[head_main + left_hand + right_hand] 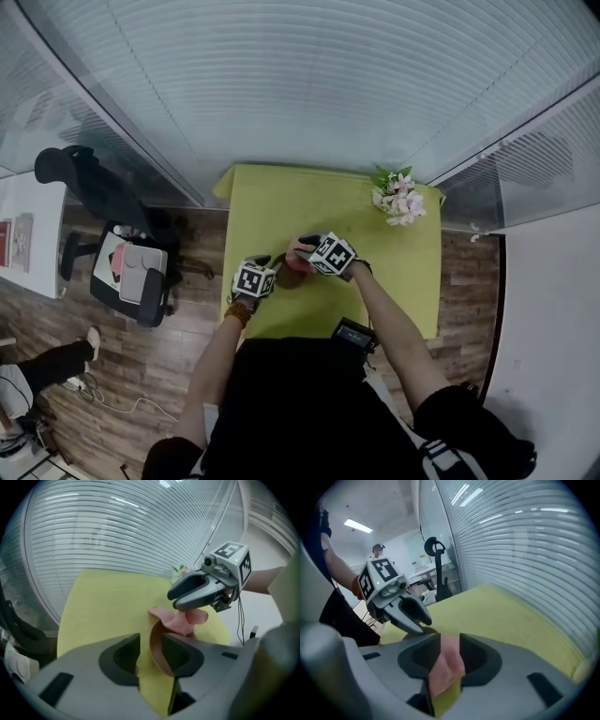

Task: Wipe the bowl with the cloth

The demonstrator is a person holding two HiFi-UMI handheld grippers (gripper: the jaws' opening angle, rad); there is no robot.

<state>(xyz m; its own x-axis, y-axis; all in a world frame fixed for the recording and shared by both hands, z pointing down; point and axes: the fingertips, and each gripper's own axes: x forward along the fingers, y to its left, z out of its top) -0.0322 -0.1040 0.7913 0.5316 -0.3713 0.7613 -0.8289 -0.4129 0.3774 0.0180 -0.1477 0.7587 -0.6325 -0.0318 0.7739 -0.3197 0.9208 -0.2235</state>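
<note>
A brown bowl [284, 276] rests on the yellow-green table [328, 202], close to its near left edge. My left gripper [151, 641] stands open astride the bowl's rim [157, 654]: the rim lies against the right jaw, and table shows in the gap beside the left jaw. A pink cloth [447, 665] fills the gap between the jaws of my right gripper [450, 641], which is shut on it. In the left gripper view the cloth [186, 619] hangs from the right gripper [174, 599] into the bowl's far side. The left gripper [423, 620] is just beyond the cloth in the right gripper view.
A bunch of pink and white flowers [398, 199] stands at the table's far right corner. A black device [354, 333] sits at the near edge. An office chair [94, 187] and a trolley with a grey box [136, 272] stand left of the table. Glass walls with blinds lie behind.
</note>
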